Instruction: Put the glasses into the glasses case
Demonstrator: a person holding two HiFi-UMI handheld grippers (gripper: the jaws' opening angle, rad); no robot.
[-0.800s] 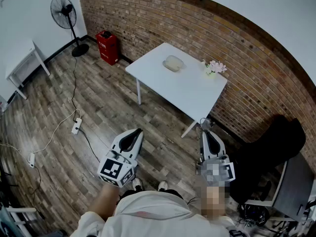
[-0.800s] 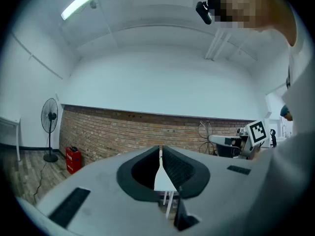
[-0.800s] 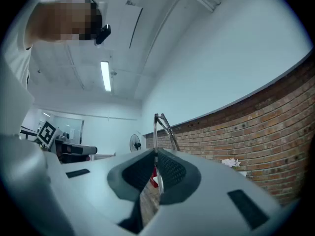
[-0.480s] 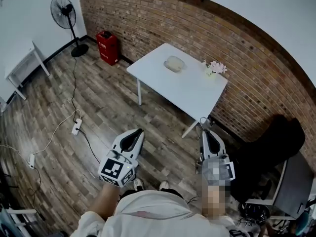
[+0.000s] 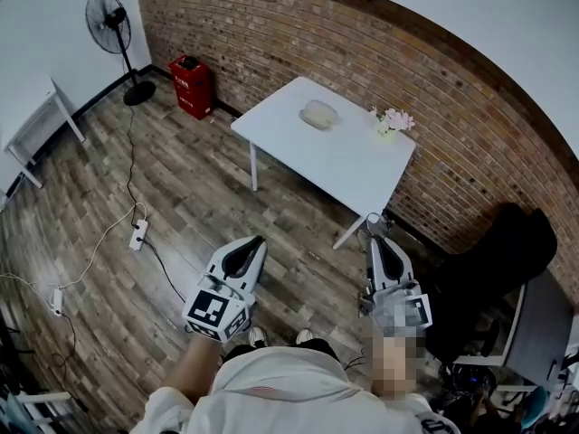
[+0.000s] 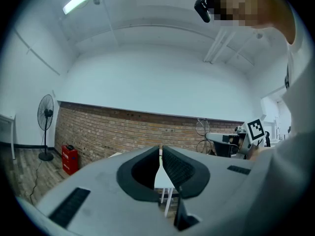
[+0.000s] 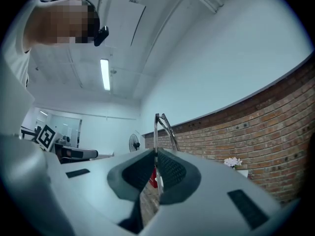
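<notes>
A beige glasses case (image 5: 318, 115) lies on the white table (image 5: 344, 165), far ahead of both grippers. My right gripper (image 5: 374, 239) is held level in front of the body and is shut on the glasses (image 5: 372, 221). In the right gripper view the thin metal frame of the glasses (image 7: 160, 124) sticks up from between the pads of that gripper (image 7: 156, 154). My left gripper (image 5: 258, 240) is held beside it at the left. Its jaws (image 6: 160, 149) are closed with nothing between them.
A small pot of pink flowers (image 5: 392, 122) stands on the table near the brick wall. A standing fan (image 5: 113, 21) and a red box (image 5: 194, 87) are at the far left. A power strip (image 5: 138, 236) with cables lies on the wooden floor. Black chairs (image 5: 502, 260) stand at the right.
The floor and the fan have slid a little in the head view as the person shifts. Both grippers keep their pose in front of the body.
</notes>
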